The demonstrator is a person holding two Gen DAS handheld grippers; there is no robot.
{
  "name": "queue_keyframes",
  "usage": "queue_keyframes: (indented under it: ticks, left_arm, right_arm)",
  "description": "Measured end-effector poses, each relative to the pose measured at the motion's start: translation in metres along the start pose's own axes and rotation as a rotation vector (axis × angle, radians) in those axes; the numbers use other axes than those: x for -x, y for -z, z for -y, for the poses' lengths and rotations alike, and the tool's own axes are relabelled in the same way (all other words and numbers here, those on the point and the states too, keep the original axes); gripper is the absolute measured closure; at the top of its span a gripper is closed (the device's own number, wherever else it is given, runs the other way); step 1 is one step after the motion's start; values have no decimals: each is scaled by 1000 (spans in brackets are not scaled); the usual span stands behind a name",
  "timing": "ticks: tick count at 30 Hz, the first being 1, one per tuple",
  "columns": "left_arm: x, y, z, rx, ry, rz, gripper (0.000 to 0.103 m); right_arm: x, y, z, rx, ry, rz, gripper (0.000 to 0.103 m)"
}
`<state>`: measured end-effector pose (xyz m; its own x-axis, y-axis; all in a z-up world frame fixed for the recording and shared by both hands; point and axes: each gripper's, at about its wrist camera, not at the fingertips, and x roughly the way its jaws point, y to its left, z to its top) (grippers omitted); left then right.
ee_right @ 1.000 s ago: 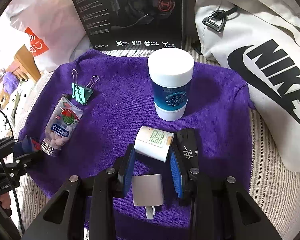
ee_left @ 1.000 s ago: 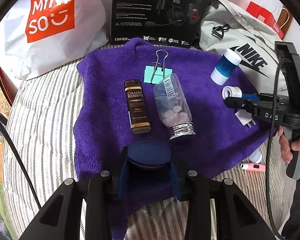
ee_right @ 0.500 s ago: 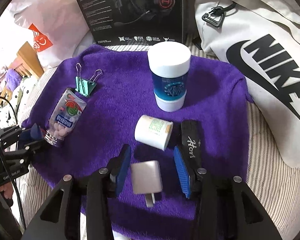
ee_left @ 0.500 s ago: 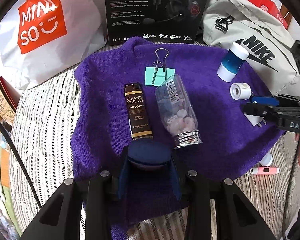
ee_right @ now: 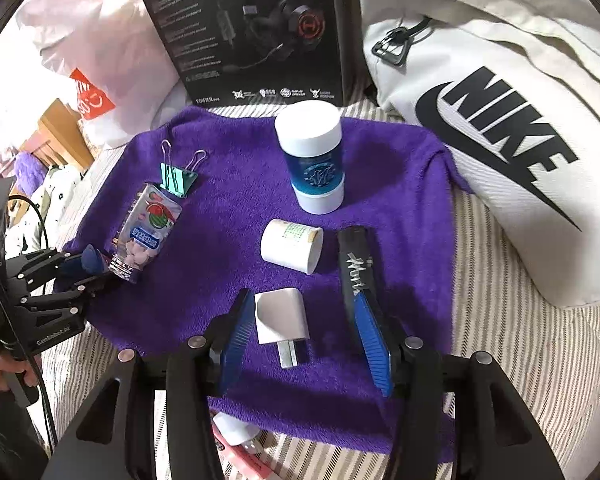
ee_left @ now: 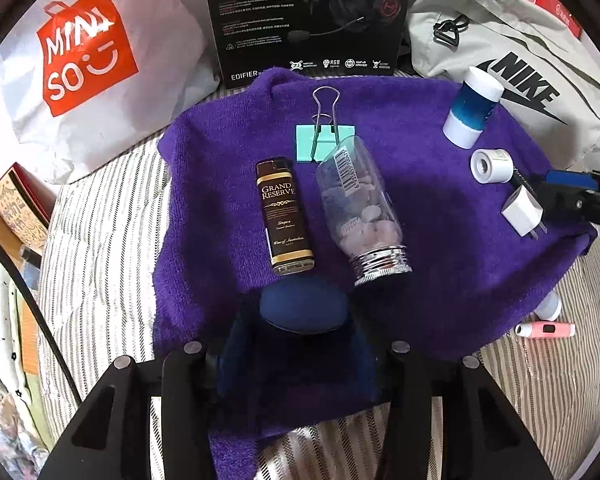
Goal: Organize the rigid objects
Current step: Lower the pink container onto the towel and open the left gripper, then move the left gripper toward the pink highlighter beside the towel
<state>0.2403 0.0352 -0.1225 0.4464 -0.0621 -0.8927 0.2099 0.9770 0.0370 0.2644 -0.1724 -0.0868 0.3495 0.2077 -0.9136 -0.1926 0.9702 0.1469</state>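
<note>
A purple towel [ee_left: 440, 248] [ee_right: 240, 208] holds the objects. My left gripper [ee_left: 300, 336] is shut on a dark blue oval object [ee_left: 302, 308], just in front of a brown "Grand Reserve" box [ee_left: 285, 216] and a clear candy jar [ee_left: 360, 208] lying on its side. My right gripper [ee_right: 304, 328] is open around a white charger plug [ee_right: 281, 318]. A black folding tool [ee_right: 356, 264] lies by its right finger. A small white roll [ee_right: 292, 245], a blue-and-white jar [ee_right: 314, 156] and a teal binder clip [ee_right: 178, 176] lie farther back.
A black headset box [ee_left: 308, 16], a white Miniso bag [ee_left: 80, 60] and a grey Nike bag [ee_right: 500, 140] ring the towel's far side. A pink pen-like item [ee_left: 544, 329] and a white tube [ee_left: 550, 306] lie on the striped sheet off the towel's right edge.
My right gripper has pulled back from the white roll and opened wider, now straddling the charger plug. My left gripper has stayed shut on the blue object, barely moving.
</note>
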Motion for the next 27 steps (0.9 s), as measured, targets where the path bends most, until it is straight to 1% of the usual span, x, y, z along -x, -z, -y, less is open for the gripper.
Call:
queue_keyframes:
  ticks: [4, 5, 7, 8, 9, 11, 12, 14, 16, 19, 20, 21, 22, 25, 27]
  left_arm:
    - [3, -1, 0, -6, -3, -21, 51]
    - [5, 0, 2, -13, -4, -25, 48]
    - [10, 2, 5, -25, -20, -21, 45]
    - [13, 3, 6, -28, -38, -19, 40]
    - [18, 4, 6, -26, -53, -12, 37]
    - [32, 8, 4, -6, -41, 7, 34]
    - [38, 10, 4, 1, -47, 16, 30]
    - [54, 16, 7, 4, -63, 44, 27]
    - [67, 21, 9, 7, -63, 65, 26]
    - [81, 30, 17, 31, -28, 89, 25]
    - [84, 34, 23, 43, -5, 89, 24]
    - [84, 37, 28, 49, 12, 89, 24]
    - [84, 39, 34, 55, 26, 90, 24]
    - [74, 44, 61, 64, 62, 71, 24]
    - [68, 48, 86, 58, 86, 65, 24]
  right_arm:
    - [8, 2, 4, -5, 4, 8, 50]
    - [10, 2, 5, -10, 2, 9, 50]
    - [12, 2, 7, -16, 0, 10, 50]
    - [15, 3, 7, -19, 0, 14, 50]
    - [17, 4, 7, -19, -1, 17, 50]
    - [23, 7, 8, -18, -3, 24, 50]
    - [26, 9, 7, -17, -3, 27, 50]
    - [34, 15, 9, -15, 2, 35, 50]
    - [41, 21, 11, -20, 5, 43, 50]
    - [55, 36, 16, -32, 4, 62, 49]
    - [61, 44, 19, -37, 4, 65, 49]
    - [65, 50, 21, -40, 8, 66, 47]
    - [69, 55, 22, -42, 17, 68, 44]
    - [80, 76, 29, -50, 69, 71, 44]
    - [88, 94, 36, -71, 74, 70, 44]
